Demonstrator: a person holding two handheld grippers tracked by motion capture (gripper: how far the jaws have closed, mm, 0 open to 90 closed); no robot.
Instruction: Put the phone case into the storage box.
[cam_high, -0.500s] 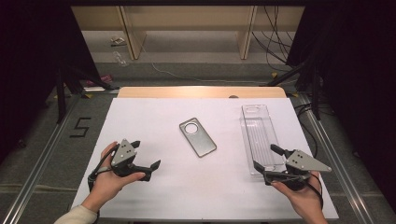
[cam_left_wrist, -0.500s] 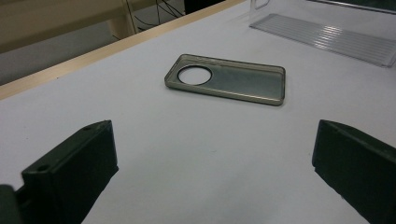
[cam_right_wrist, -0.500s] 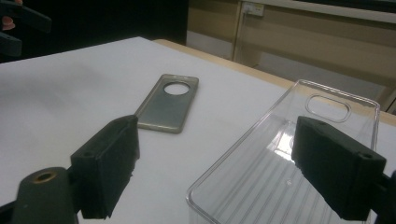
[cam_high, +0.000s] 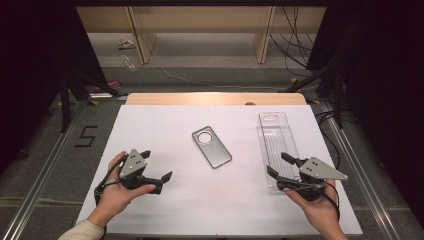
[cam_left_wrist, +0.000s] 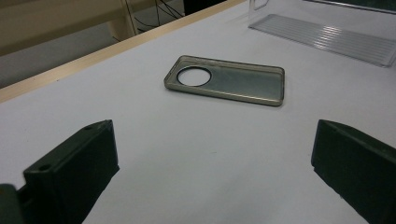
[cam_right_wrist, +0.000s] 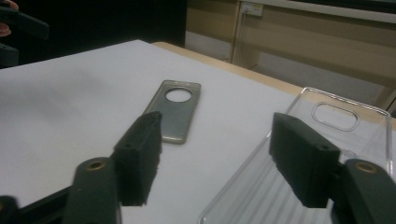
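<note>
A grey translucent phone case (cam_high: 212, 146) with a round camera hole lies flat in the middle of the white table (cam_high: 165, 122). A clear plastic case (cam_high: 275, 137) lies lengthwise at the right. My left gripper (cam_high: 157, 165) rests low at the front left, open and pointing toward the grey case (cam_left_wrist: 233, 81), with bare table between its jaws (cam_left_wrist: 212, 135). My right gripper (cam_high: 276, 164) is open at the near end of the clear case (cam_right_wrist: 369, 135); its right jaw is over that case, and the grey case (cam_right_wrist: 175, 109) lies ahead of its left jaw. Nothing is held.
A wooden strip (cam_high: 215, 98) runs along the table's far edge, with floor, cables and shelf legs beyond. Metal rails (cam_high: 55, 155) flank the table. The other hand's gripper (cam_right_wrist: 18, 23) shows at the upper left of the right gripper view.
</note>
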